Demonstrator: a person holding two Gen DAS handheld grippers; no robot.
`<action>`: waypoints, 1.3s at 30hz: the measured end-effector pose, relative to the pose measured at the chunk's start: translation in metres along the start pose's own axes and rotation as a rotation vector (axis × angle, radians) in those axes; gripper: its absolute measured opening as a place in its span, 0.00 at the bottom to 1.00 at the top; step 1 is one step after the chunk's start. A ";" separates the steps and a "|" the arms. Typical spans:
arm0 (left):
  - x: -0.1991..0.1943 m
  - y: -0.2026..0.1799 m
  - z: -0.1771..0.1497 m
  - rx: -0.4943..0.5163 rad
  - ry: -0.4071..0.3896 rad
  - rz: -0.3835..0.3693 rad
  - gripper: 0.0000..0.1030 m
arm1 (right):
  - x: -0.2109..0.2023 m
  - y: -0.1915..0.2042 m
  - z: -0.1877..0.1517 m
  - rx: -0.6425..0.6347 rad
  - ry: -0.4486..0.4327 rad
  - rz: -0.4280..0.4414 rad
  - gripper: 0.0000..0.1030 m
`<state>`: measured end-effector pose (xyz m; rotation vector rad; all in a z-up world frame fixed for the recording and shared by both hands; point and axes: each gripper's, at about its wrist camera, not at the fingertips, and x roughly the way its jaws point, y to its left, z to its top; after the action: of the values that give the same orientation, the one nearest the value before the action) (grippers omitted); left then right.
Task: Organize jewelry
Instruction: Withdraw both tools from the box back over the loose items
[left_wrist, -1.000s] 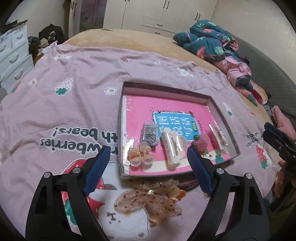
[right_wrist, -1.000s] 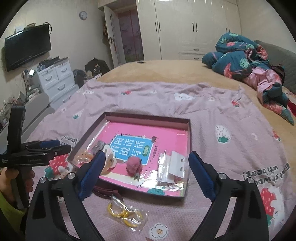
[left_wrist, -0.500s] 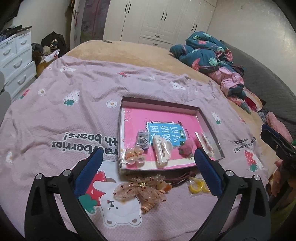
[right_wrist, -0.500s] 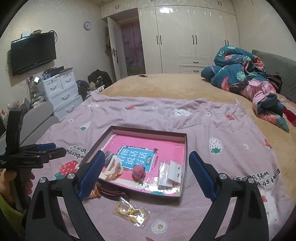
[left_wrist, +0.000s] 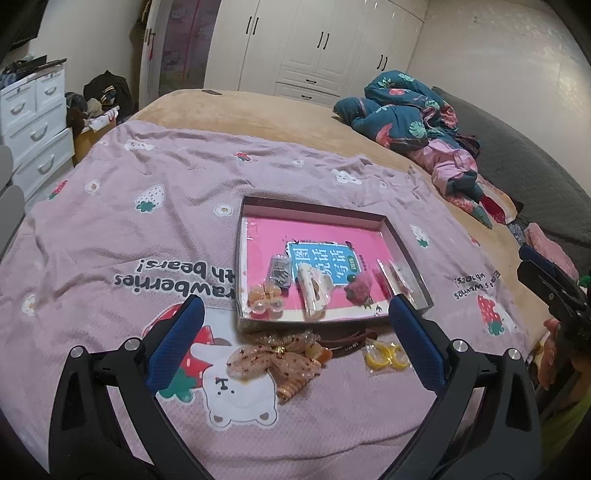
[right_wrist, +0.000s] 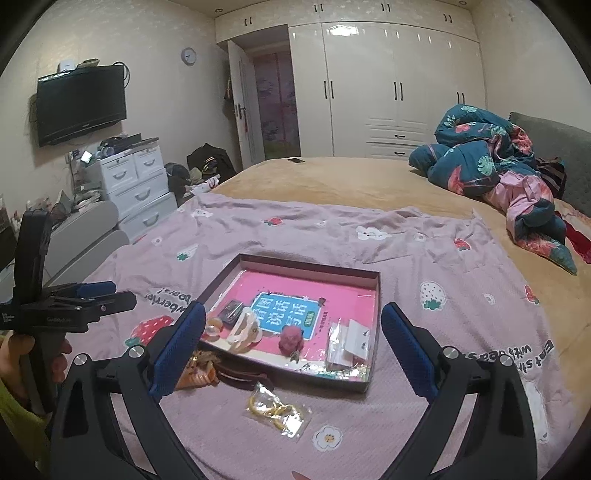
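Just beyond left claw: bow.

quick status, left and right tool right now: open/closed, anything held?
Left tool: open, holding nothing, held above the bow hair clip.
Right tool: open, holding nothing, held above the bag of yellow rings.

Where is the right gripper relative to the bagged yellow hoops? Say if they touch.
Apart. The right wrist view shows the open right gripper held above the bagged yellow hoops.
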<state>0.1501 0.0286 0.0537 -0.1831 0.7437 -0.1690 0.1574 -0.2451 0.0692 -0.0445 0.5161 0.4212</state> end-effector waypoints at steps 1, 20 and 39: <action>-0.001 0.000 -0.002 0.003 0.000 0.001 0.91 | -0.001 0.002 -0.001 -0.003 0.002 0.003 0.92; -0.013 -0.009 -0.038 0.047 0.028 0.023 0.91 | -0.007 0.021 -0.039 -0.049 0.076 0.034 0.92; 0.013 -0.003 -0.082 0.085 0.147 0.046 0.91 | 0.017 0.018 -0.087 -0.041 0.194 0.027 0.92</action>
<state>0.1034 0.0138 -0.0136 -0.0727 0.8845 -0.1709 0.1227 -0.2353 -0.0140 -0.1190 0.6997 0.4562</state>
